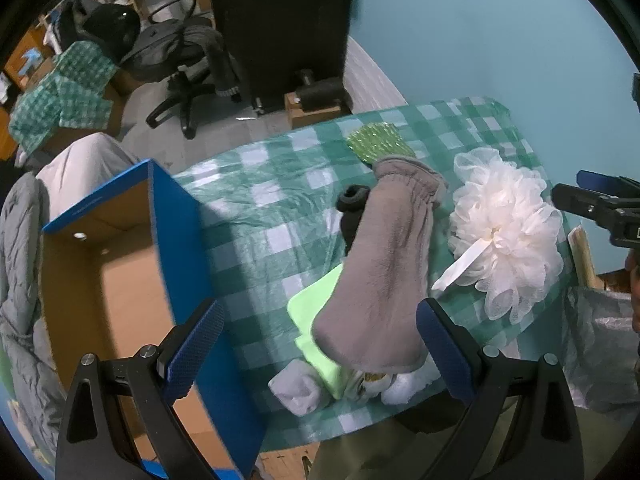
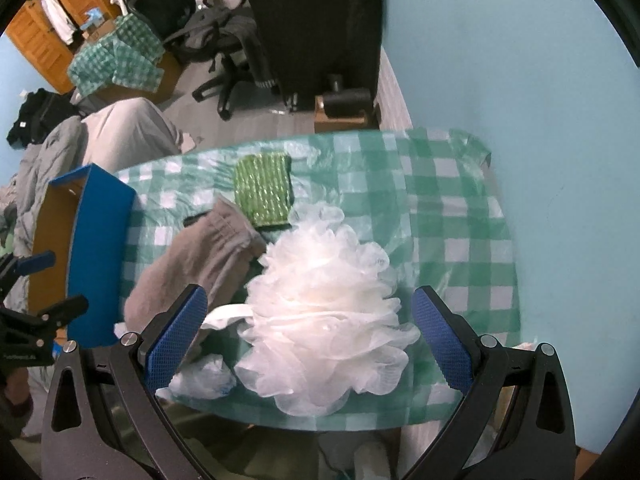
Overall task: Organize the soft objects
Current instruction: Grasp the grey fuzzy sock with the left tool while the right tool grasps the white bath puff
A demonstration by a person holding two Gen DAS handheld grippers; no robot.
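White mesh bath pouf sits near the front edge of the table, right between my right gripper fingers; jaws spread wide, blue pads either side of it, touching nothing that I can make out. Its white ribbon loop trails off toward the grey fleece mitten.

The mitten lies just beside the pouf, cuff pointing away from me, draped over a pale green cloth and part of a black item I cannot identify. Beyond the cuff, a green scouring pad lies flat. A rolled white sock sits at the table's near edge, by the green cloth; another white bundle shows next to it.

Left of the pile, an open cardboard box with blue outer walls stands against the table edge. I see nothing inside it.

Surface: green-and-white checked tablecloth, plastic sheen, wrinkled. Pale blue wall behind. Further back, a black office chair heaped with dark clothing, a tall black cabinet, and another checked cloth over boxes.

My left gripper hovers over the near end of the mitten, jaws wide apart, holding nothing.
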